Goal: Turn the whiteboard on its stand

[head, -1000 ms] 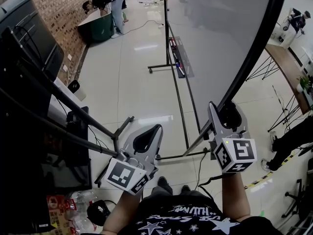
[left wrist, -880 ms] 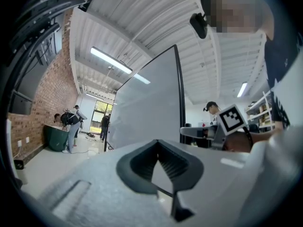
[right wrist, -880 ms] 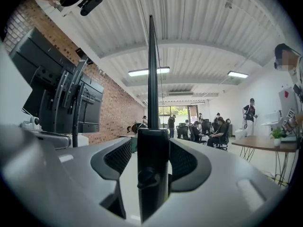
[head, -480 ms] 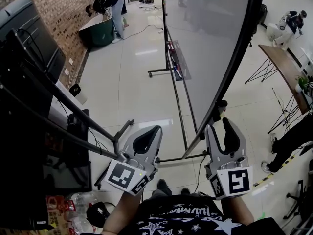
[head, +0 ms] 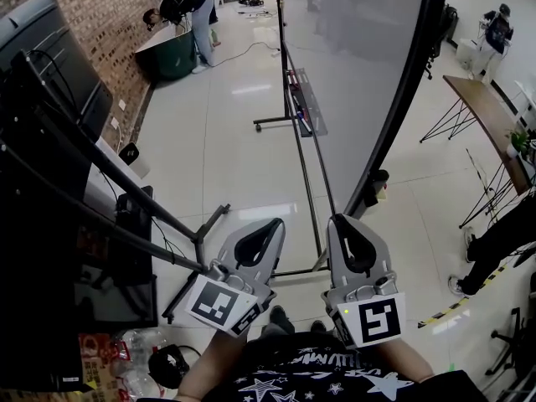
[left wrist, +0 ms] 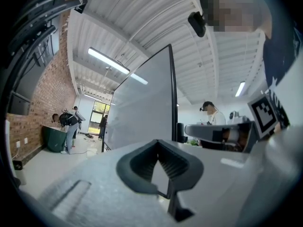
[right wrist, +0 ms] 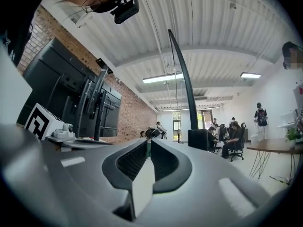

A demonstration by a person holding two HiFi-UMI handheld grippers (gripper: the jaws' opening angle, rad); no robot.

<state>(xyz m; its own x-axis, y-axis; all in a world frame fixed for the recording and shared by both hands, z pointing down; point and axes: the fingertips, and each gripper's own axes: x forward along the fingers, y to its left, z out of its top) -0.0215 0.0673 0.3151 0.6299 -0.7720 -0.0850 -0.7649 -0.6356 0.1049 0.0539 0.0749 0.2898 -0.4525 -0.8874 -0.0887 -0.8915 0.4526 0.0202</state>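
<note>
The whiteboard (head: 360, 74) is a tall grey panel in a black frame on a black rolling stand (head: 295, 141). In the head view its near edge runs down to just ahead of my right gripper (head: 342, 219). That gripper's jaws are closing with nothing between them, tips nearly touching, clear of the frame. My left gripper (head: 272, 222) is shut and empty beside it, low and left of the board. The left gripper view shows the board's face (left wrist: 142, 108) beyond the left gripper (left wrist: 158, 142). The right gripper view shows the board edge-on (right wrist: 182, 65) past the right gripper (right wrist: 148, 141).
A big black screen on a slanted stand (head: 50, 82) fills the left side. A wooden table (head: 486, 111) stands at the right, and a small black bin (head: 374, 184) sits by the board's foot. A person bends over a green bin (head: 167, 48) far back. Bottles (head: 134, 346) lie at the lower left.
My right gripper came off the whiteboard's near edge, drew back toward my body and closed. The board's edge now stands steeper and further left. The left gripper has barely moved.
</note>
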